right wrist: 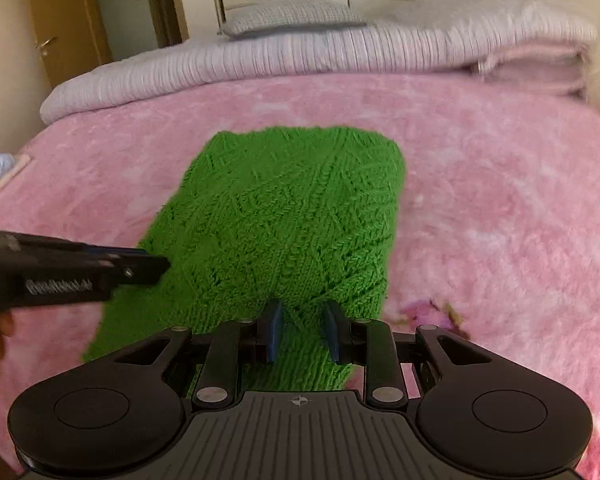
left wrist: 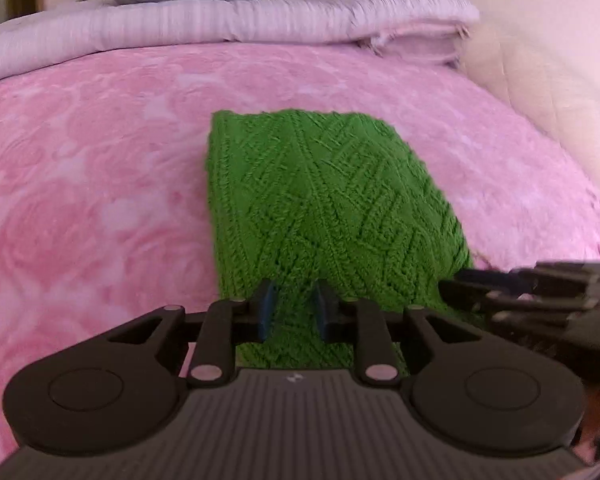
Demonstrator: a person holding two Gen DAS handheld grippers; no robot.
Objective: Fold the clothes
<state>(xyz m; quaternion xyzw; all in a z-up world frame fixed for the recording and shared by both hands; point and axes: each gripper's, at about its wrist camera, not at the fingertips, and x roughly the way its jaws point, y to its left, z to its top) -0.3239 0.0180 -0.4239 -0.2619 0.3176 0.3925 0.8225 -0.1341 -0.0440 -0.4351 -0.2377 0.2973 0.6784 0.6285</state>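
Observation:
A green knitted garment (left wrist: 324, 216) lies folded into a long strip on the pink bedspread (left wrist: 80, 184); it also shows in the right wrist view (right wrist: 284, 232). My left gripper (left wrist: 294, 306) is open, its blue-padded fingers either side of the garment's near end, left part. My right gripper (right wrist: 304, 330) is open over the near end, right part. Each gripper shows in the other's view: the right one (left wrist: 460, 288) at the garment's right edge, the left one (right wrist: 156, 266) at its left edge. Nothing is clamped.
A folded pale lilac quilt (right wrist: 300, 56) and a grey pillow (right wrist: 292, 18) lie across the head of the bed. A cream padded surface (left wrist: 548, 72) rises at the right. A wooden door (right wrist: 60, 20) stands at the far left. The bedspread (right wrist: 500, 208) surrounds the garment.

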